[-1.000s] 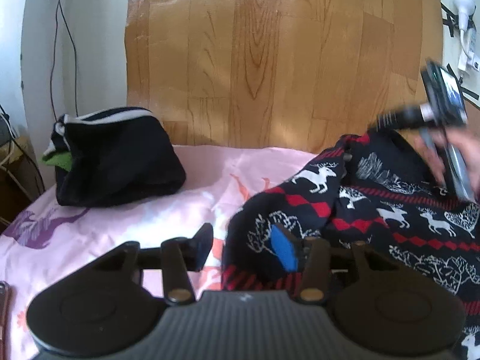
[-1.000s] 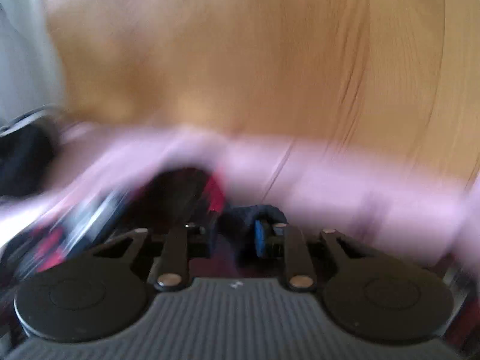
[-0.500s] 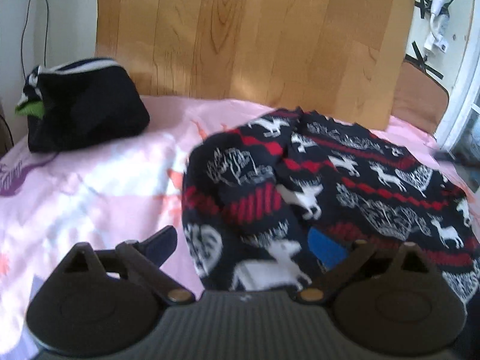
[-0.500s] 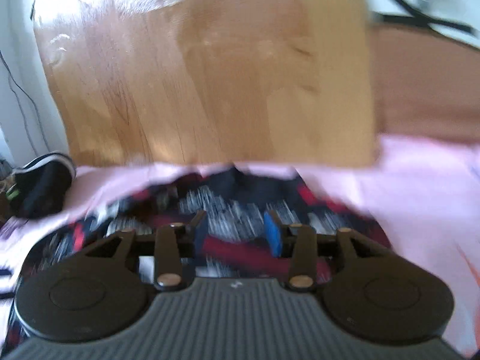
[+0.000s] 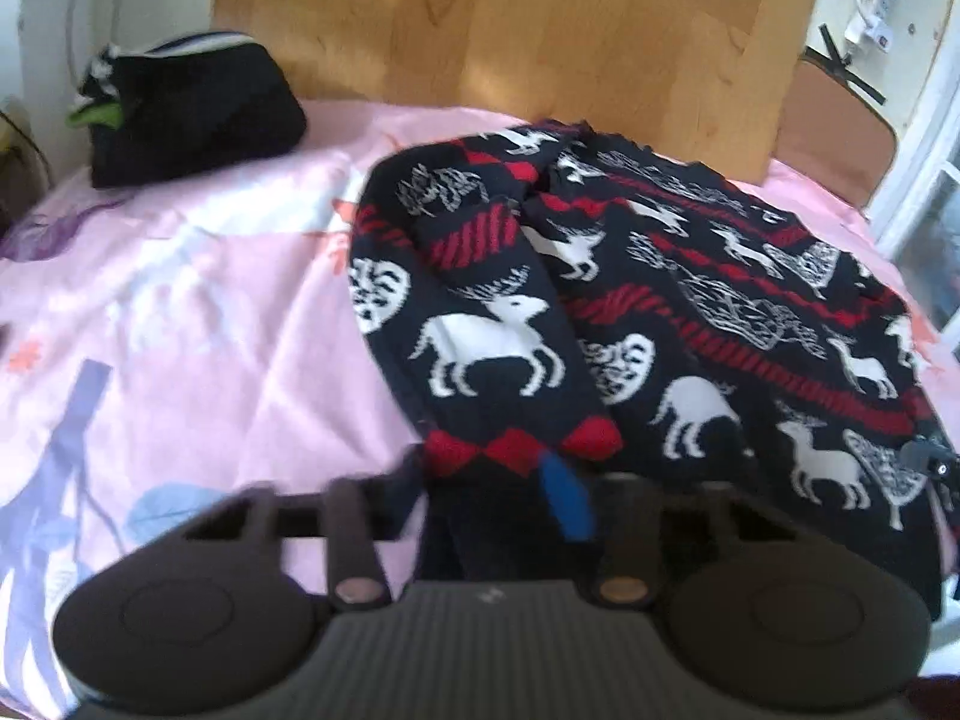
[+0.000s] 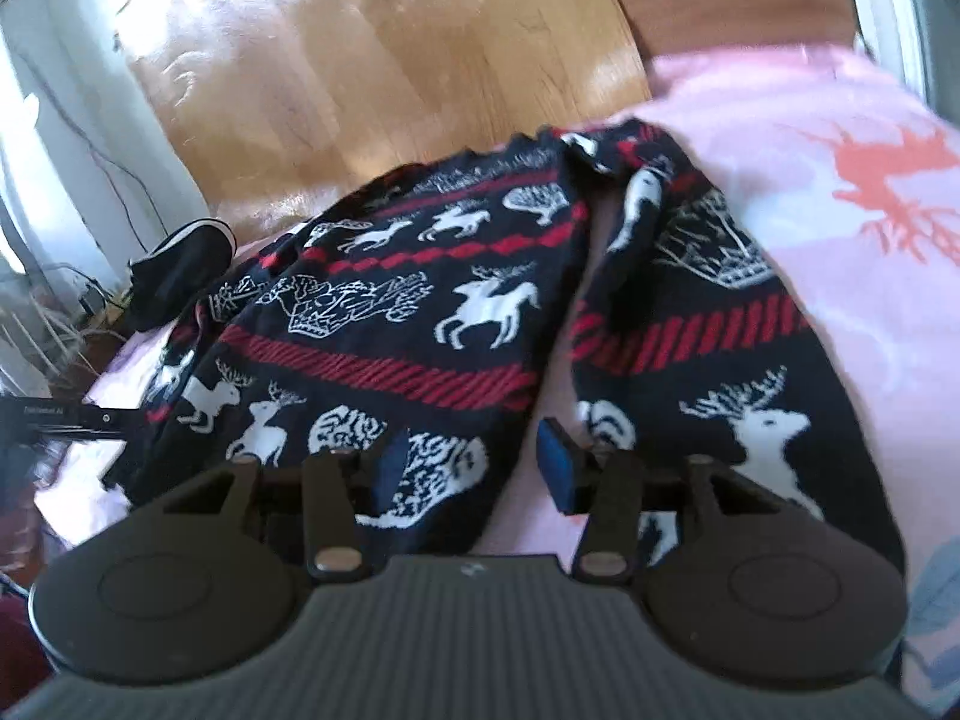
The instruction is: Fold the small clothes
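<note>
A dark navy knit sweater [image 5: 690, 300] with white reindeer and red stripes lies spread on the pink bed sheet [image 5: 180, 312]. One sleeve [image 5: 492, 348] is folded over, with its red diamond cuff at the near end. My left gripper [image 5: 486, 492] is open, its jaws on either side of that cuff. In the right wrist view the sweater body [image 6: 390, 324] and the other sleeve [image 6: 720, 360] lie apart. My right gripper [image 6: 474, 462] is open over the gap between them, holding nothing.
A black bag [image 5: 192, 108] with a white stripe sits at the back left of the bed, also seen in the right wrist view [image 6: 180, 270]. A wooden headboard [image 5: 510, 18] stands behind. A wall socket with taped cables [image 5: 870, 0] is at the far right.
Both grippers let go of the sweater and pulled back toward its near edge. The sweater now lies flat. The left gripper's jaws have come in around the sleeve cuff.
</note>
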`<state>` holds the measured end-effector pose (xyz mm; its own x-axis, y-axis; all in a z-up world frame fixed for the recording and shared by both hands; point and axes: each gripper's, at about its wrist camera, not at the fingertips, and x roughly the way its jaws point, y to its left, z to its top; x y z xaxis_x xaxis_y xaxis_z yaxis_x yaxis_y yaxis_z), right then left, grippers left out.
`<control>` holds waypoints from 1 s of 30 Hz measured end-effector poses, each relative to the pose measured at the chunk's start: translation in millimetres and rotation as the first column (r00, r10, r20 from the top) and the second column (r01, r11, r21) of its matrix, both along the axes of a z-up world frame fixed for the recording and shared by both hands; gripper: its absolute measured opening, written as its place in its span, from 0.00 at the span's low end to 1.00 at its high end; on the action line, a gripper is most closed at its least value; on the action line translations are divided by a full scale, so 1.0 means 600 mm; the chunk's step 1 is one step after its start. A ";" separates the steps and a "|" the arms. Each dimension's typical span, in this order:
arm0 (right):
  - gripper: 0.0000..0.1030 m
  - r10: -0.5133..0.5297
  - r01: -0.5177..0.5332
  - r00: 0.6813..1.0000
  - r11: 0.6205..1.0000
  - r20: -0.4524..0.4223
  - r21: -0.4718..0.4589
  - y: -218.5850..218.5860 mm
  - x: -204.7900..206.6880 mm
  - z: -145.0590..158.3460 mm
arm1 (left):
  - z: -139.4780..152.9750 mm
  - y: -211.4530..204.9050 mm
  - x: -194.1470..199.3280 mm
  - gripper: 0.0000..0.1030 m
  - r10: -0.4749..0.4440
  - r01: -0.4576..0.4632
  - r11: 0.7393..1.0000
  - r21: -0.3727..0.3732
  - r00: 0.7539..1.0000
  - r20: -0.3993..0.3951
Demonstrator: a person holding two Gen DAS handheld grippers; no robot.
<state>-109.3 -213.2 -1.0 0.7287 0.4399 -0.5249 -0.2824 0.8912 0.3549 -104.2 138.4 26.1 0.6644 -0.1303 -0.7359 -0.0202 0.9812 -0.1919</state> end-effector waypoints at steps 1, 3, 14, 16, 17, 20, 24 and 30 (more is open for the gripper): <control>0.30 0.003 -0.003 1.000 1.000 0.013 -0.011 0.009 0.008 -0.003 | -0.001 0.009 0.000 0.13 0.013 -0.014 0.999 -0.049 1.000 -0.008; 0.11 0.034 -0.033 0.999 0.999 0.015 -0.018 0.027 0.022 -0.005 | 0.006 0.021 -0.004 0.11 0.050 -0.052 0.990 -0.130 0.998 -0.025; 0.10 0.150 -0.152 0.988 0.986 0.035 0.070 -0.077 0.026 0.069 | 0.072 0.047 -0.169 0.09 0.089 -0.087 0.988 -0.124 0.996 0.012; 0.11 0.166 -0.164 0.986 0.985 -0.030 0.048 -0.066 0.033 0.044 | 0.048 0.058 -0.166 0.10 0.109 -0.114 0.988 -0.107 0.993 -0.049; 0.12 0.156 -0.154 0.985 0.987 -0.067 0.038 -0.061 0.040 0.030 | 0.041 0.066 -0.160 0.12 0.131 -0.137 0.987 -0.088 0.989 -0.067; 0.16 0.110 -0.101 0.989 0.991 -0.099 0.092 -0.074 0.048 0.017 | 0.061 0.102 -0.146 0.19 0.192 -0.192 0.979 -0.065 0.981 -0.007; 0.24 0.011 -0.011 1.000 0.991 -0.004 0.131 -0.112 0.028 0.048 | 0.127 0.121 -0.110 0.42 0.232 -0.239 0.971 0.022 0.959 0.160; 0.65 -0.224 0.225 0.971 0.974 0.081 -0.003 -0.141 0.018 0.050 | 0.134 0.049 0.005 0.47 0.059 -0.064 0.998 0.017 0.972 0.227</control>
